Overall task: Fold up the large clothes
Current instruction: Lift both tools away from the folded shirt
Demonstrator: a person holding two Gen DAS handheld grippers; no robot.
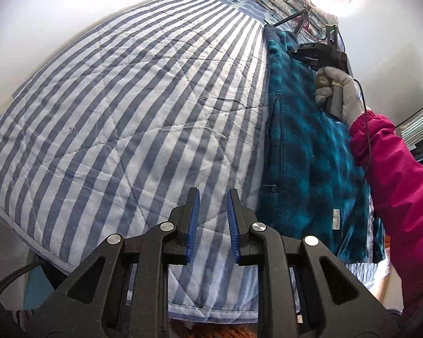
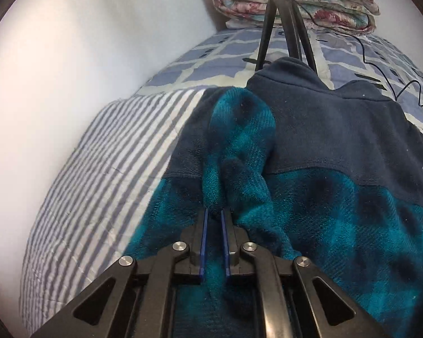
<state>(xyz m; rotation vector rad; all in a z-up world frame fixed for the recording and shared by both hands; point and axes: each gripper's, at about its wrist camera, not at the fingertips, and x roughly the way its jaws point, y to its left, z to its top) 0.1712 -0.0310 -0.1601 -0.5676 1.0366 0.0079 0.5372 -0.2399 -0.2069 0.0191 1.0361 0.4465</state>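
A teal plaid fleece jacket (image 1: 304, 152) with a navy yoke lies flat on the striped quilt (image 1: 127, 112), along its right side. My left gripper (image 1: 214, 194) hangs over bare quilt to the left of the jacket's hem, open, with nothing between its blue pads. In the right wrist view the jacket (image 2: 338, 197) fills the lower right. Its teal sleeve (image 2: 239, 146) is laid across the body, and a ridge of it runs between the pads. My right gripper (image 2: 214, 211) is shut on that sleeve. A gloved hand (image 1: 341, 93) holds that gripper near the collar.
A black tripod (image 2: 284, 22) stands just beyond the collar, with a cable (image 2: 380, 64) trailing over the checked bedsheet. A folded floral blanket (image 2: 296, 0) sits at the head of the bed. A white wall runs along the left. A magenta sleeve (image 1: 394, 174) crosses the right edge.
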